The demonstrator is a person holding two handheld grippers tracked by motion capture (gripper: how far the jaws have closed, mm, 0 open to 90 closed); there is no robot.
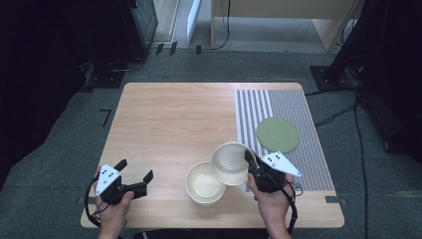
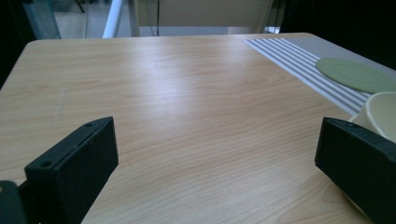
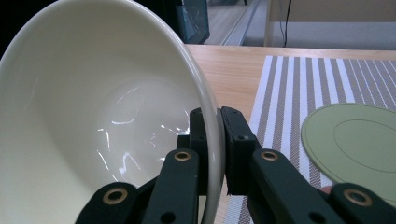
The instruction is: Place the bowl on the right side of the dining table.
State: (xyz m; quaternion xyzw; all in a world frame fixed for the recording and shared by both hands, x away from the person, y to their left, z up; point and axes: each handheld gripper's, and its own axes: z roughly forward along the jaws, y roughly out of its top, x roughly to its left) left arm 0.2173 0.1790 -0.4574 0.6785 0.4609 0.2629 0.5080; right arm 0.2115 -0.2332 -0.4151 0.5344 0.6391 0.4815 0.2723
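A cream bowl [image 1: 230,163] is held by the right tongs [image 1: 250,160], lifted off the surface [image 1: 174,119] and tilted, its opening turned up and toward the left. In the right gripper view the wall of this bowl [image 3: 93,116] is clamped between the two jaws, one inside and one outside the rim, so the grip is taken on the thin edge; this is judged the only purchase a two-jaw tool has on such a vessel.

The held bowl hangs just right of and partly over a second cream bowl [image 1: 204,183], which sits upright at the near edge of the surface, apparently nested in another beneath it. The position is judged consistent with a bowl being taken from, or brought to, that stack; which of the two cannot be told.

A striped placemat [image 1: 293,144] covers the right part of the surface, and a green plate [image 1: 277,134] lies flat on it, well apart from the bowls. The mat is judged a likely setting place.

The left tongs [image 1: 135,175] are held low at the near left, jaws wide apart with nothing between them, clear of the work. In the left gripper view a cream bowl rim [image 2: 380,114] is seen beyond the right-hand jaw, untouched.
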